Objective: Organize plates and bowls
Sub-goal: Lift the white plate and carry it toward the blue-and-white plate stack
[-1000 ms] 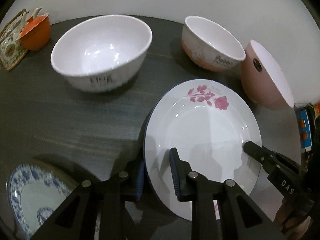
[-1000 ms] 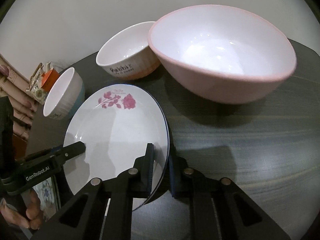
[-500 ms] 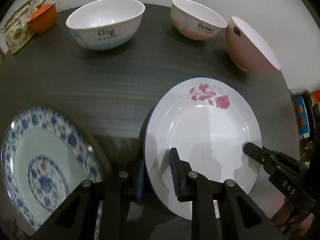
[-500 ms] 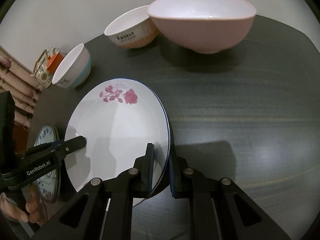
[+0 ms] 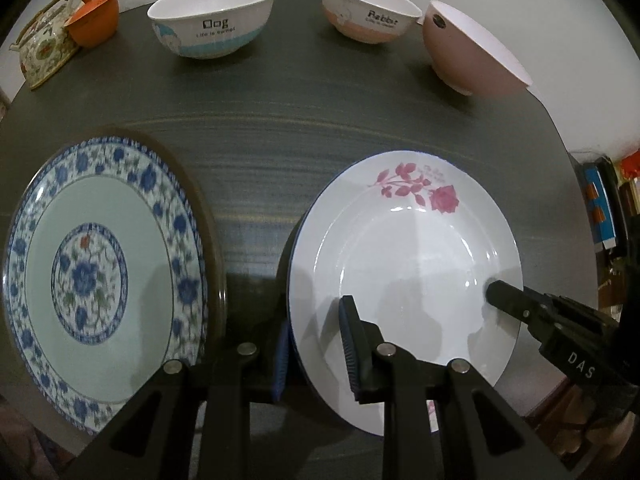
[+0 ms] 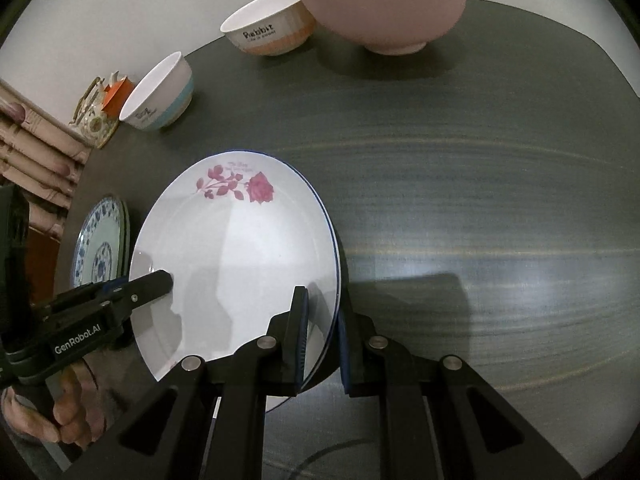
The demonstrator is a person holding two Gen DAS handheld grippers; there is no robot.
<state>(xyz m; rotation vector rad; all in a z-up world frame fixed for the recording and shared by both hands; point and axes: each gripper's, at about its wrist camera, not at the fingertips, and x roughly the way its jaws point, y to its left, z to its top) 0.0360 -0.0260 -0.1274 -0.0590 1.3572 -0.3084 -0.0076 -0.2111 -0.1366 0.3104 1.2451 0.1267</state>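
Seemingly for carrying, the white round rose-printed plate [image 5: 404, 276] was held above the dark worktop [image 5: 320, 120], its near rim clenched in the left gripper [image 5: 316, 356], beside a blue-patterned plate [image 5: 100, 280]; bowls read "Dog" and "Rabbit".

From the right, the right gripper [image 6: 322, 336] was clamped on the opposite rim, sharing the load; "GenRobot.AI" was legible.

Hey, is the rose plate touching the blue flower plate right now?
Apart. In the left wrist view, a strip of dark table separates the rose plate from the blue flower plate.
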